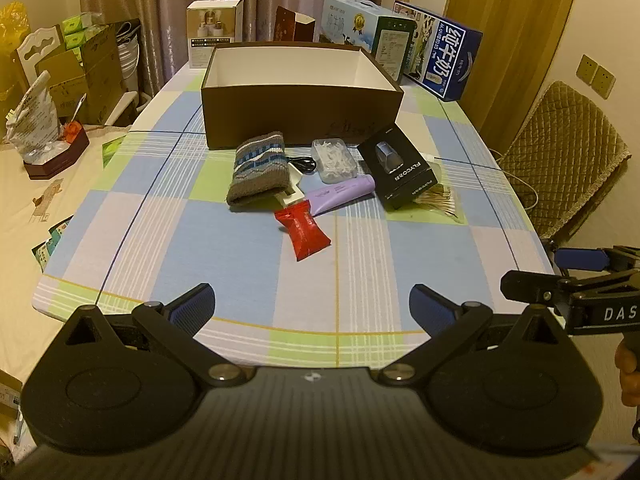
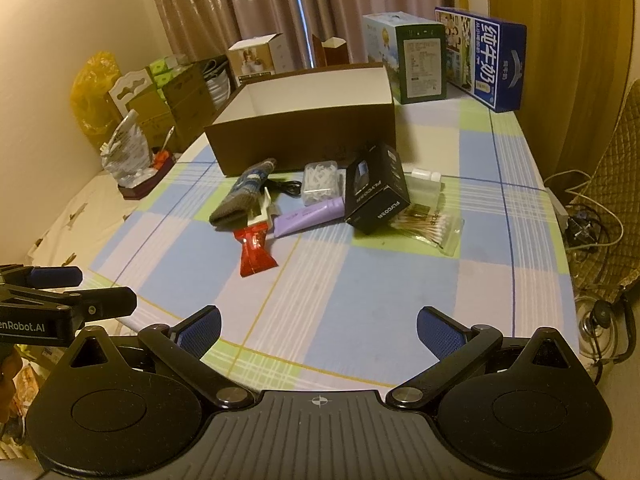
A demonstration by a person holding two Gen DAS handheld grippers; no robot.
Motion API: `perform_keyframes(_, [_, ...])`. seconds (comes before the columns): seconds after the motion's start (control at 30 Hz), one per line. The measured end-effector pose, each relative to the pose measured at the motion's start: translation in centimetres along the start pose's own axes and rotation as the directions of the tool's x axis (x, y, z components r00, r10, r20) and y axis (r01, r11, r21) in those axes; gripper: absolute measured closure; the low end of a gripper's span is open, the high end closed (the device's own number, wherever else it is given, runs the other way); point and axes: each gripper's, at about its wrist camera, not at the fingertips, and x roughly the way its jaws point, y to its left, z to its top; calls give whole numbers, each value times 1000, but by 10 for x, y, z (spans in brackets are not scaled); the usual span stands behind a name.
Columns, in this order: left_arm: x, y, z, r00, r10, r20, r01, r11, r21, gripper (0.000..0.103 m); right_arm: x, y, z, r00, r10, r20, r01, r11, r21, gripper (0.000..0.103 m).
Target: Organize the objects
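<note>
Both grippers hang over the near edge of the checked tablecloth (image 1: 200,240), at the bottom of each picture. The left gripper (image 1: 312,308) has its two blue pads spread wide apart, with nothing between them. The right gripper (image 2: 318,330) is the same: pads wide apart and empty.

The things to tidy sit in a little heap in the middle of the frame, well apart from both grippers. Just behind the heap stands a big brown box (image 1: 300,116) with white walls inside and no lid. It looks empty, but its floor is hidden, so I cannot be sure.

Closest to the grippers is a red snack packet (image 1: 304,232). Behind it lies a purple tube (image 1: 340,196), and to the left a folded grey and blue sock (image 1: 258,172). A clear tub of white floss picks (image 1: 334,160) sits close to the brown box, beside a black cable (image 1: 302,164). On the right, a black carton (image 1: 400,172) leans on a bag of cotton swabs (image 2: 428,228).

Nothing looks picked up yet, so the job seems to be just starting.

What could go wrong? The things touch and lie on each other. Pulling the black carton could drag the bag of swabs along. Grabbing the sock could pull the white piece tucked under it. The red packet is flat and shiny, so the pads might slip off it. The cable could snag on the tub.
</note>
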Motion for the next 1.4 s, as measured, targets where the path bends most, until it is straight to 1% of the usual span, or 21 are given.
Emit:
perform_keyframes(0.8, [20, 6, 19, 1000, 22, -20, -23, 999, -39, 1, 24, -10, 22, 1000, 11, -26, -11, 1000, -12, 2])
perform_keyframes(1.1, [34, 5, 30, 999, 28, -30, -30, 998, -48, 1, 34, -17, 32, 999, 16, -35, -17, 1000, -14, 2])
perform_keyframes(1.4, [52, 0, 43, 999, 30, -43, -32, 998, -53, 1, 47, -32, 44, 999, 18, -44, -18, 1000, -1, 2])
